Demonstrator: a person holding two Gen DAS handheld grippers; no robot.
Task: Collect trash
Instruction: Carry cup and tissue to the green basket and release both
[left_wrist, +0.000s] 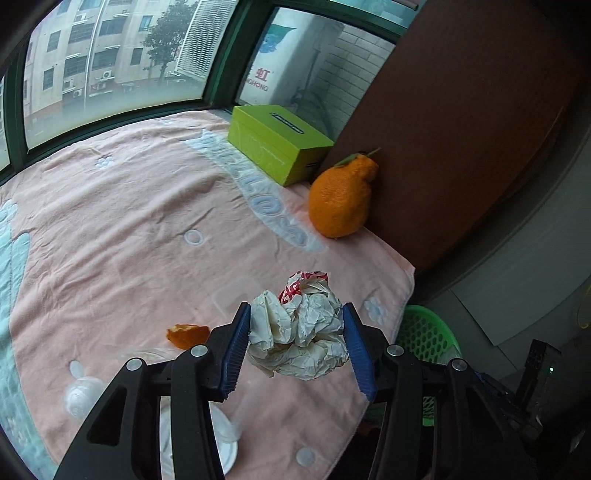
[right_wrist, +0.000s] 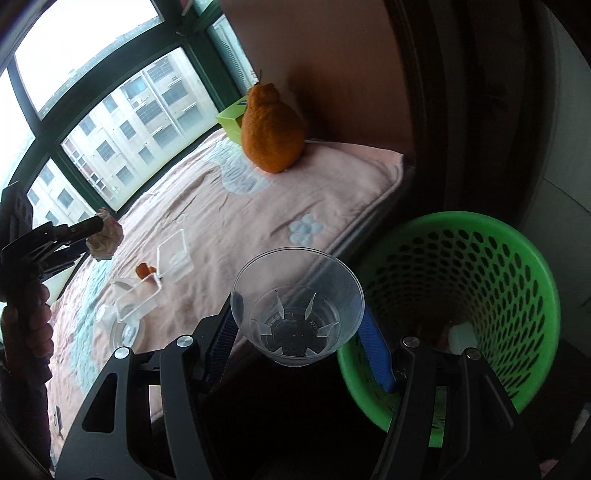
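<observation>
My left gripper (left_wrist: 295, 332) is shut on a crumpled paper ball (left_wrist: 299, 332), white with a red printed scrap, held above the pink blanket (left_wrist: 129, 229). It also shows at the left of the right wrist view (right_wrist: 105, 236). My right gripper (right_wrist: 299, 328) is shut on a clear plastic cup (right_wrist: 297, 306), held off the blanket's edge beside the green perforated trash basket (right_wrist: 461, 295). The basket holds some white and orange scraps (right_wrist: 458, 336). An orange peel piece (left_wrist: 186, 334) lies on the blanket. Clear plastic boxes (right_wrist: 173, 258) and lids (right_wrist: 127, 328) lie near it.
A whole bumpy orange (left_wrist: 341, 197) with a leaf stands against a brown panel (left_wrist: 461, 110). A lime green box (left_wrist: 279, 142) sits by the window (left_wrist: 110, 55). The basket's rim (left_wrist: 428, 332) shows past the blanket's right edge. A white lid (left_wrist: 225, 443) lies under the left gripper.
</observation>
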